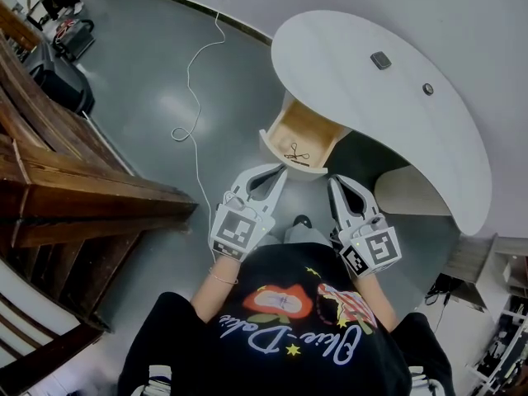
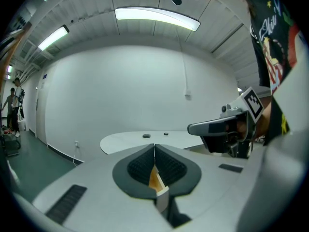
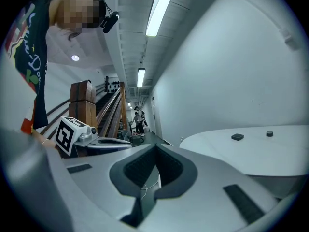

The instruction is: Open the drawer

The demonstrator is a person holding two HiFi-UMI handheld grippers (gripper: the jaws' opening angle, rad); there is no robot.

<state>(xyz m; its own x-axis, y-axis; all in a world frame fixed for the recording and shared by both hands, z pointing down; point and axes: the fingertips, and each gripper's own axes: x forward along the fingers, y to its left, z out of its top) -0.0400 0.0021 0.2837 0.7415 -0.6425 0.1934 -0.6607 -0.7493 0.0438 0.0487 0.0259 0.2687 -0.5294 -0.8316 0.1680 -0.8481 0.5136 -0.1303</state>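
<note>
The drawer (image 1: 304, 132) under the white curved desk (image 1: 363, 97) stands pulled out, showing its wooden inside and a small black item (image 1: 297, 153) on its floor. Its white front (image 1: 290, 165) faces me. My left gripper (image 1: 280, 172) is shut, its tips right at the drawer front's left part; through the gap under its tips (image 2: 154, 151) I see wood and a white edge (image 2: 162, 197). My right gripper (image 1: 333, 181) is also shut, just right of the drawer front and holding nothing; its tips (image 3: 155, 151) point along the desk's edge.
A grey square piece (image 1: 380, 60) and a dark round piece (image 1: 427, 89) lie on the desktop. A wooden stair rail (image 1: 74, 188) fills the left. A white cable (image 1: 195, 97) runs over the grey floor. Black bags (image 1: 59, 79) stand far left.
</note>
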